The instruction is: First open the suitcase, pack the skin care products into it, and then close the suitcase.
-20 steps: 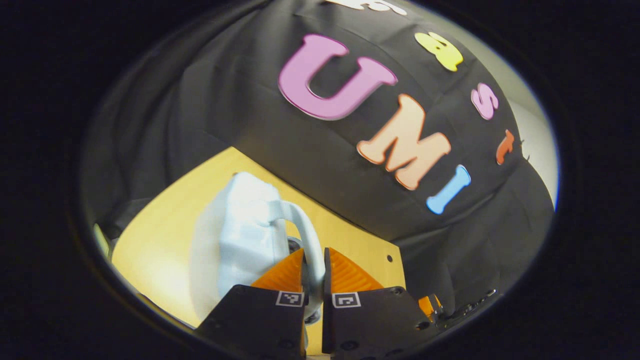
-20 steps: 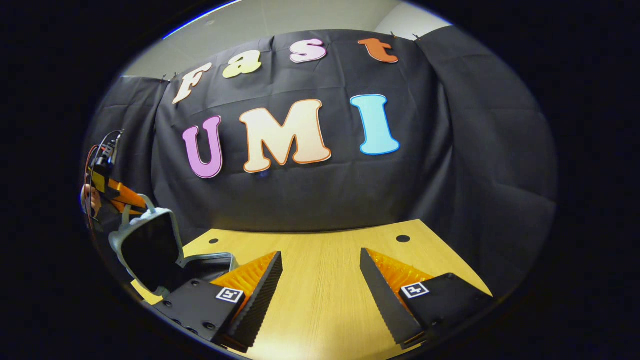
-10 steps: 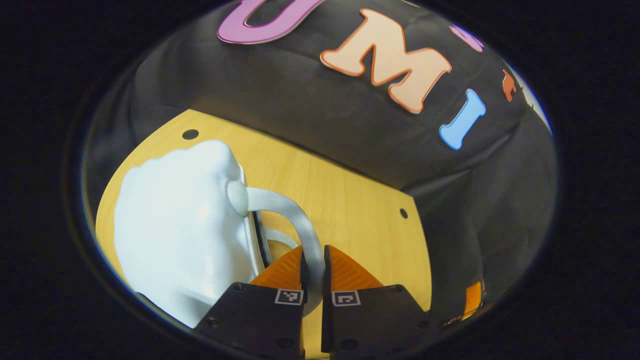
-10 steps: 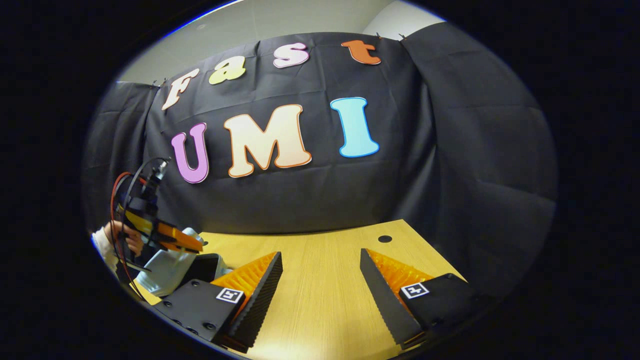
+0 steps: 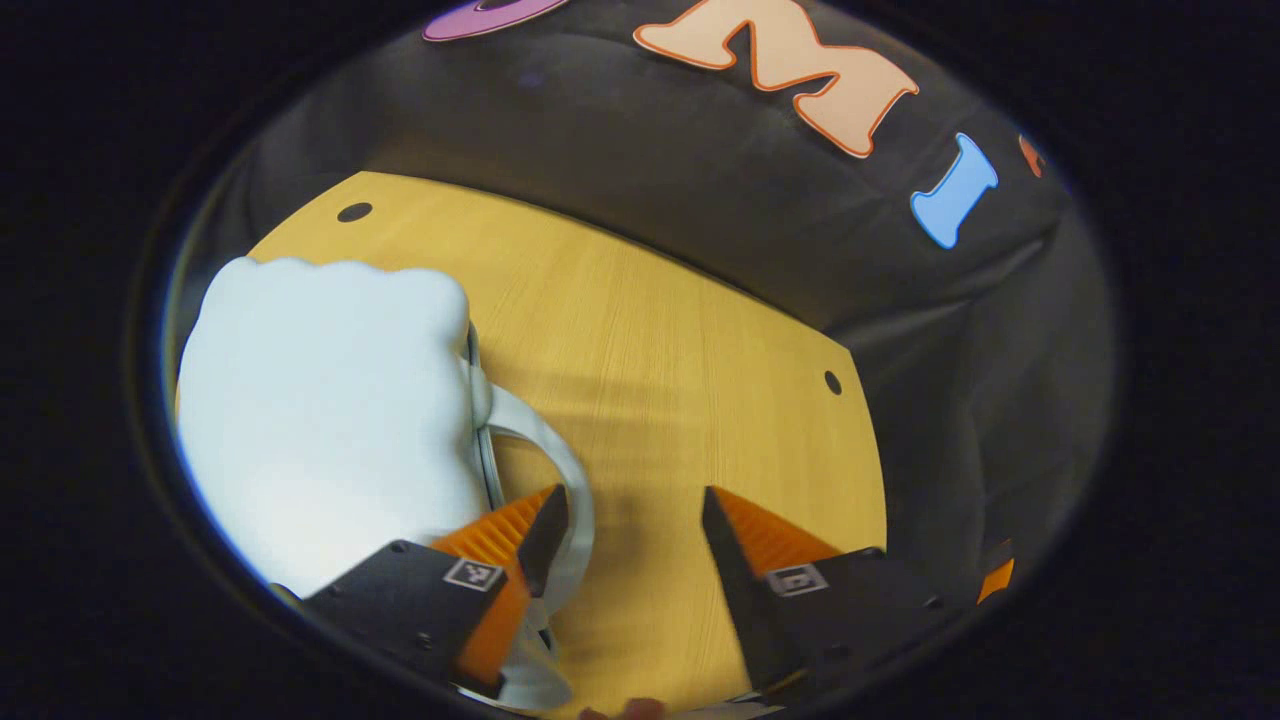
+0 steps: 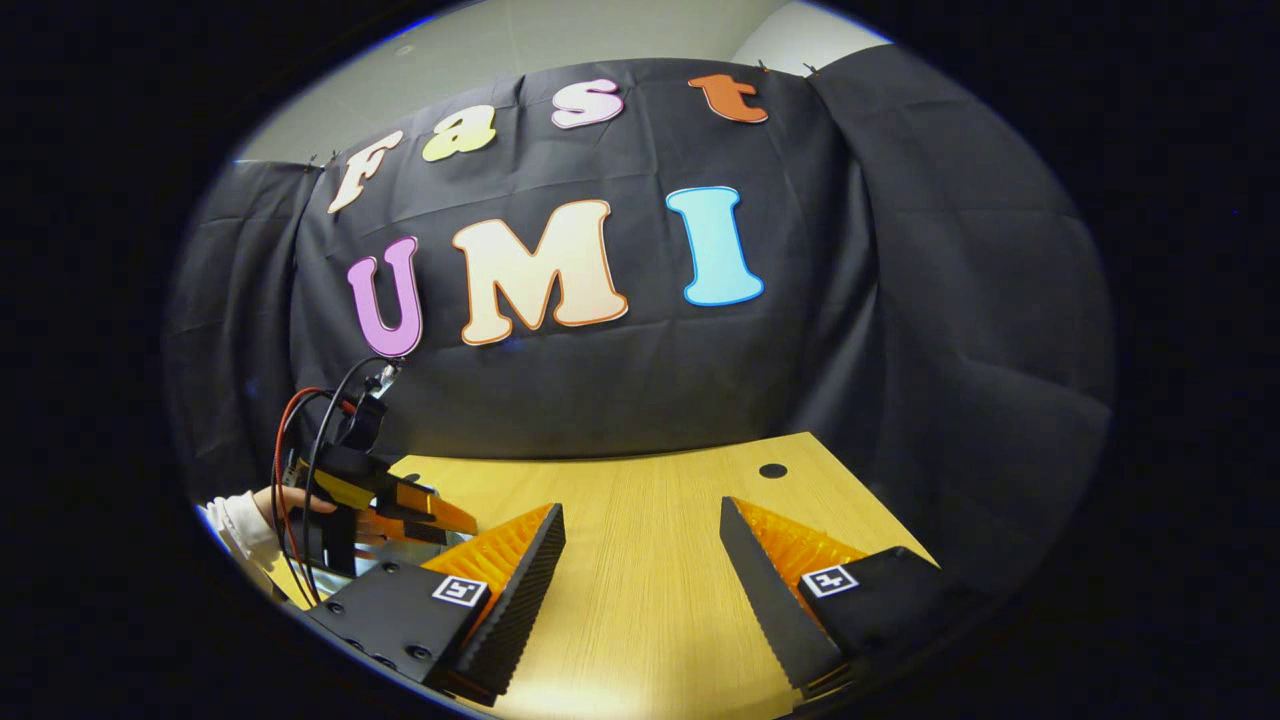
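Your left tongs (image 5: 625, 520) stand wide apart over the table (image 5: 650, 330), one finger touching the handle (image 5: 560, 470) of the pale suitcase (image 5: 320, 400), which lies shut at their left. Your right tongs (image 6: 640, 540) hover wide and empty. Closing looks done; no products visible, nothing obstructs.

The right gripper (image 6: 640, 560) is held over the wooden table (image 6: 640, 520), its fingers spread apart with nothing between them. At far left, the left gripper (image 6: 440, 512) is gripped by a hand (image 6: 290, 500).
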Motion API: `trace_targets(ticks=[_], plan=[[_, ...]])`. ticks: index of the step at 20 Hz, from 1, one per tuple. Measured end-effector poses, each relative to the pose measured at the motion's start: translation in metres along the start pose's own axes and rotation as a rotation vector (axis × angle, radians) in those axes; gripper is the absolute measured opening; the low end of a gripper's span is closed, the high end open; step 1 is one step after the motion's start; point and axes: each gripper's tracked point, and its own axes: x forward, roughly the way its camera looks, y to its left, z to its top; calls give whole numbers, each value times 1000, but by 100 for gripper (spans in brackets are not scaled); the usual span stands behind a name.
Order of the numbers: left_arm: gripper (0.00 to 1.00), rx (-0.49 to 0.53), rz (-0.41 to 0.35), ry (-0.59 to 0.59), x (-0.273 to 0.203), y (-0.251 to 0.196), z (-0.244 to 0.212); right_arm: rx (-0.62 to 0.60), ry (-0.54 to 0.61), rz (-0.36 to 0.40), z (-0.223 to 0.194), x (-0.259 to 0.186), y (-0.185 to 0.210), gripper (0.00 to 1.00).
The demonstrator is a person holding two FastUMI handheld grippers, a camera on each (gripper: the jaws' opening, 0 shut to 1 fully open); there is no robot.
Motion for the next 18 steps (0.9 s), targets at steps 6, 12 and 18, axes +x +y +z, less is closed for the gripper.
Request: trace_targets(ticks=[6,12,18], plan=[[97,86,46,-165,-49,-14,16,28,-24,-1,9,-3,1,98],[96,186,95,-341,-107,-10,17,48,-50,-8,16,-10,-1,98],[96,241,138,-378,-126,2,13,49,-55,13,17,-15,4,98]])
